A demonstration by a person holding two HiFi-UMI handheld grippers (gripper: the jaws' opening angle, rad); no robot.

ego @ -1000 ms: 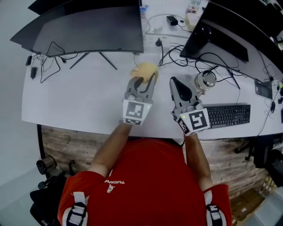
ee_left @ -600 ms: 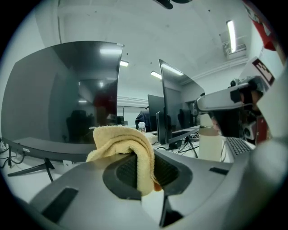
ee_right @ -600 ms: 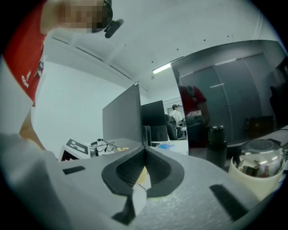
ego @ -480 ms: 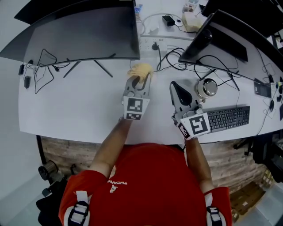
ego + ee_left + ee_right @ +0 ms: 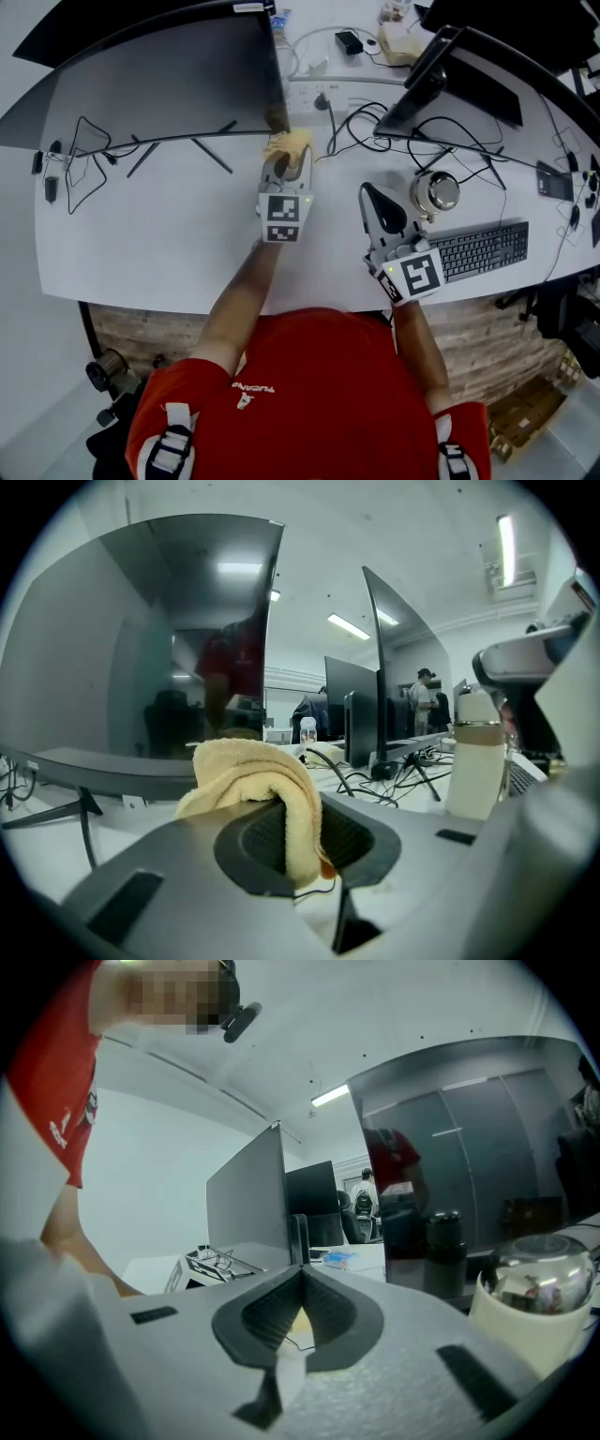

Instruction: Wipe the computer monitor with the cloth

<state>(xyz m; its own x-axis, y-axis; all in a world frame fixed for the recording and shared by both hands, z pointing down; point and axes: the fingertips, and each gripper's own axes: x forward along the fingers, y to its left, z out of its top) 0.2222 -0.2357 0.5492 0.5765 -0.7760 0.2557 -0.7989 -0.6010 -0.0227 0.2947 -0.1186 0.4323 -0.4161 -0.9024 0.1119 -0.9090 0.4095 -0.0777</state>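
Yellow cloth (image 5: 289, 142) is pinched in the left hand-held gripper (image 5: 285, 161), close to the monitor (image 5: 159, 80) at its lower right corner. Open bench (image 5: 159, 234) runs left beneath the screen edge. Right hand-held gripper (image 5: 373, 194): jaws together, empty, near the keyboard (image 5: 483, 247).

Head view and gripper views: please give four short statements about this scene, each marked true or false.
1. The left gripper has its fingers shut on the yellow cloth. True.
2. The right gripper holds a second cloth. False: its fingers are together with nothing between them.
3. The yellow cloth is close to the lower right corner of the curved monitor. True.
4. The keyboard lies on the left side of the desk. False: it lies on the right side, beside the right gripper.
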